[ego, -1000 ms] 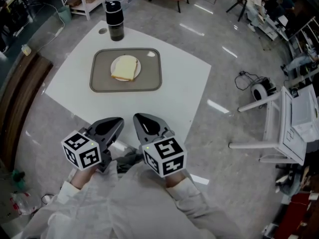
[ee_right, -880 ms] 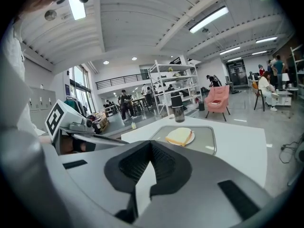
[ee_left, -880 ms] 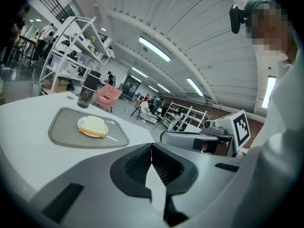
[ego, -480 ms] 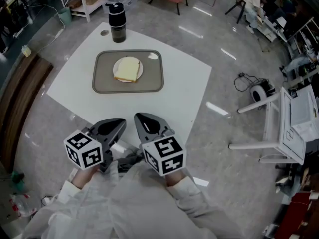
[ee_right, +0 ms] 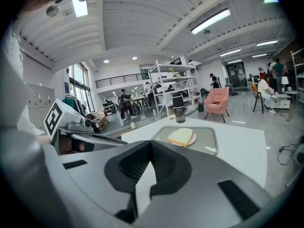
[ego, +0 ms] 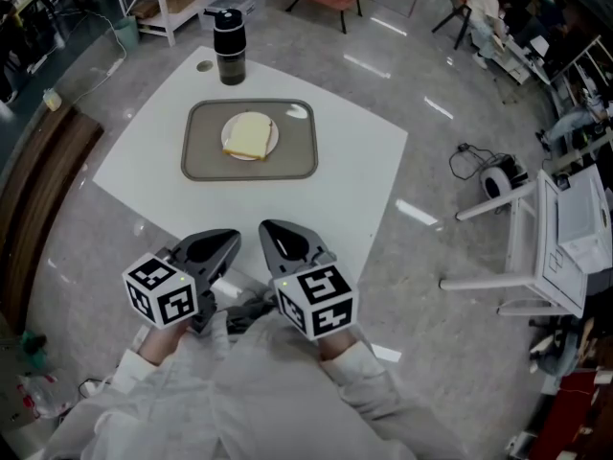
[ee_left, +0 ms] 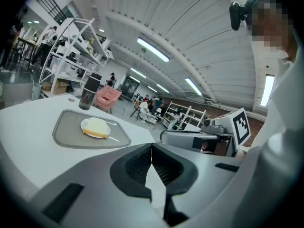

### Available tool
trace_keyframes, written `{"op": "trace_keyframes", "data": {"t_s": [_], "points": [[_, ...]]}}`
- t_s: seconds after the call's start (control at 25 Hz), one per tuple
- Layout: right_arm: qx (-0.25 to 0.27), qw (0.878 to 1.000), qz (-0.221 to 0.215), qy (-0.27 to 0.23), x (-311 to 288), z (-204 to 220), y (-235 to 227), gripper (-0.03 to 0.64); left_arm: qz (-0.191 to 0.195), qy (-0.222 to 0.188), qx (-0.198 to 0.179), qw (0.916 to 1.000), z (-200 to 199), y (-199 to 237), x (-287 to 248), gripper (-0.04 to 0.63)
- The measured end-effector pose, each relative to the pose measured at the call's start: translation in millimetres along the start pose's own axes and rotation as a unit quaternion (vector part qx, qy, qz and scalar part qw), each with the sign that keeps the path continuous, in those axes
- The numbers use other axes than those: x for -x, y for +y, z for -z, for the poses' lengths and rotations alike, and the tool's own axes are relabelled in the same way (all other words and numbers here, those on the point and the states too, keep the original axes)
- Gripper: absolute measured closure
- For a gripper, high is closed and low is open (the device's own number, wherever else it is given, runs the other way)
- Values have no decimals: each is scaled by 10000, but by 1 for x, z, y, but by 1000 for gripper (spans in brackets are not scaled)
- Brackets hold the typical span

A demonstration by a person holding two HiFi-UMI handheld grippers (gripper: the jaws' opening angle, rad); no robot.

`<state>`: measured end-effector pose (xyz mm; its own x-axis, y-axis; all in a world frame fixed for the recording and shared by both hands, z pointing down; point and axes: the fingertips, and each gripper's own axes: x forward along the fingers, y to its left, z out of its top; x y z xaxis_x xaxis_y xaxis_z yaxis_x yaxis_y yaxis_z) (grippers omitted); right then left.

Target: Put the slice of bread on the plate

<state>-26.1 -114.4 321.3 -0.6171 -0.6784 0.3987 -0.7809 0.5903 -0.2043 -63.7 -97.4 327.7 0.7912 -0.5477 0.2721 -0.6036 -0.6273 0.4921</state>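
Bread slice [ego: 246, 136] lies flat on a small white plate [ego: 274, 138], fully within the rim as far as the head view shows. Plate sits near the middle of a grey tray [ego: 299, 159] with rounded corners. Tray rests on a white table [ego: 354, 185], toward its far side. Black bottle [ego: 229, 45] stands upright on the table just beyond the tray's far edge, apart from it.

Left gripper [ego: 223, 241] is held low over the near corner of the table, close to the person's body and well apart from the tray. Its own view shows the jaws pressed together at the tips with nothing between them [ee_left: 152, 148]. Right gripper [ego: 277, 237] is held just beside it, tips nearly level with the left's. Its jaws are likewise closed on nothing [ee_right: 151, 148]. Neither gripper touches the bread, plate or tray.

Both gripper views look across the table surface to the tray, with the bread slice [ee_left: 96, 128] [ee_right: 181, 137] visible on the plate in each. White sleeves [ego: 354, 367] cover the person's forearms behind the marker cubes.
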Motion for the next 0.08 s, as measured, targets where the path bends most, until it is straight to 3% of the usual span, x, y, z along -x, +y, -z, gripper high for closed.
{"op": "trace_keyframes", "data": {"t_s": [0.08], "points": [[-17,10000,16,-9,0,-1,0,601,-16,-9,-2,10000,-2,1,1,586]]}}
